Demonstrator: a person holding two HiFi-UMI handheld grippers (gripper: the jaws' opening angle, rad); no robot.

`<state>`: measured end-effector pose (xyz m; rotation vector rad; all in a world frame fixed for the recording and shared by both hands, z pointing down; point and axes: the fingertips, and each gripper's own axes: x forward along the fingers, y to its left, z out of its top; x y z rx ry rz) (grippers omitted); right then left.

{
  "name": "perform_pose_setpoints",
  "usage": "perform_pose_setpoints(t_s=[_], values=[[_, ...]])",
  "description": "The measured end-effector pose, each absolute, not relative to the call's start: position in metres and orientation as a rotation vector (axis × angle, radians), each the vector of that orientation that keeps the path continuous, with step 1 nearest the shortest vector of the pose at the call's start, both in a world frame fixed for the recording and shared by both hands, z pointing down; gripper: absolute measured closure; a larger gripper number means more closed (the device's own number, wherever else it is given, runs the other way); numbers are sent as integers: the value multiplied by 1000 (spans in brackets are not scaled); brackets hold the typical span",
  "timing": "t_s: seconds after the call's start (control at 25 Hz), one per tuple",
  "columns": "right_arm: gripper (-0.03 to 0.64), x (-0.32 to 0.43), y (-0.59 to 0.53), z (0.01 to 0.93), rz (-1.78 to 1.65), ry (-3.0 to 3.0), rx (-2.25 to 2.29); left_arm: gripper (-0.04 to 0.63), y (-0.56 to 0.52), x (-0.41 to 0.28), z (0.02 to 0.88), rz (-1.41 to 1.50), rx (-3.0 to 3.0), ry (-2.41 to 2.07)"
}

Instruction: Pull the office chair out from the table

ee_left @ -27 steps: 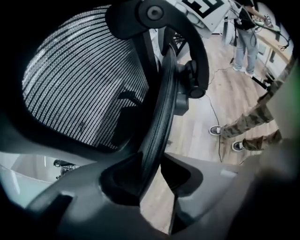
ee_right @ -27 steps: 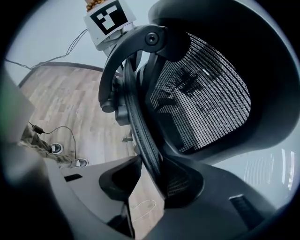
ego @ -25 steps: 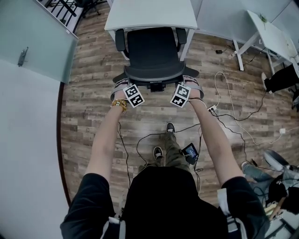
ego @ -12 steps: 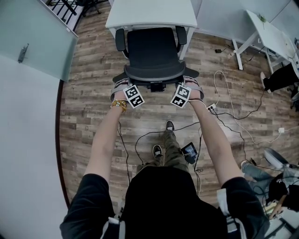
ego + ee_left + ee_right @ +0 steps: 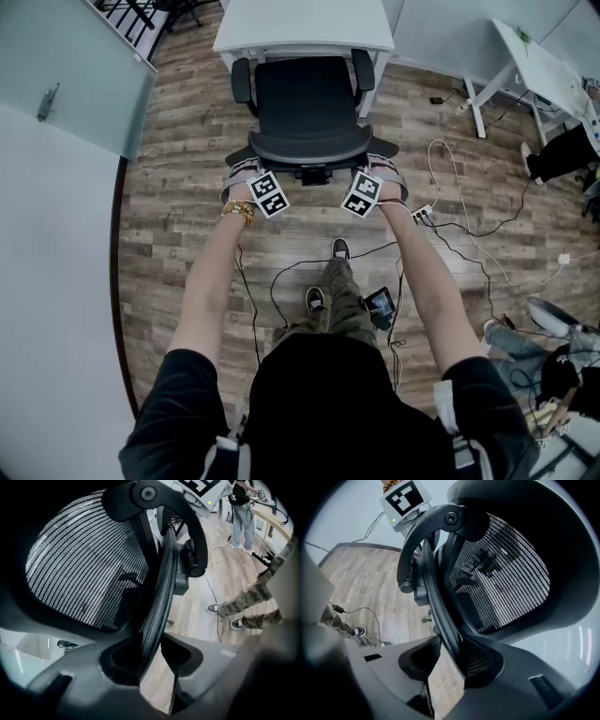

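Observation:
The black office chair [image 5: 305, 103] stands with its seat front at the edge of the white table [image 5: 300, 23], its mesh backrest [image 5: 309, 148] towards me. My left gripper [image 5: 244, 171] holds the backrest's left edge and my right gripper [image 5: 382, 169] its right edge. In the left gripper view the backrest rim [image 5: 161, 588] runs down between the jaws of the left gripper [image 5: 157, 644], which are closed on it. In the right gripper view the rim [image 5: 440, 606] sits between the jaws of the right gripper [image 5: 447, 660]; these have just been opening a little, and the pads still touch it.
A glass partition [image 5: 75, 94] stands at the left. Cables [image 5: 450, 234] and a power strip [image 5: 422, 214] lie on the wood floor to the right. My feet [image 5: 328, 281] are behind the chair. A second white desk [image 5: 539, 70] and a person [image 5: 562, 155] are at the right.
The chair and both grippers have come a short way towards me, away from the table. Both grippers keep their places on the backrest.

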<state>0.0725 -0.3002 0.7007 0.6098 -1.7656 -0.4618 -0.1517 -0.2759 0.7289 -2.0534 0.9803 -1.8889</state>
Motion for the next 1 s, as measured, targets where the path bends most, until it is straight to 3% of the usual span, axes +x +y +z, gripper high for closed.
perform_pose_setpoints(t_s=[1.0], values=[[485, 62, -248, 701, -454, -1779, 660, 443, -227, -162, 730, -1871, -2022, 988]])
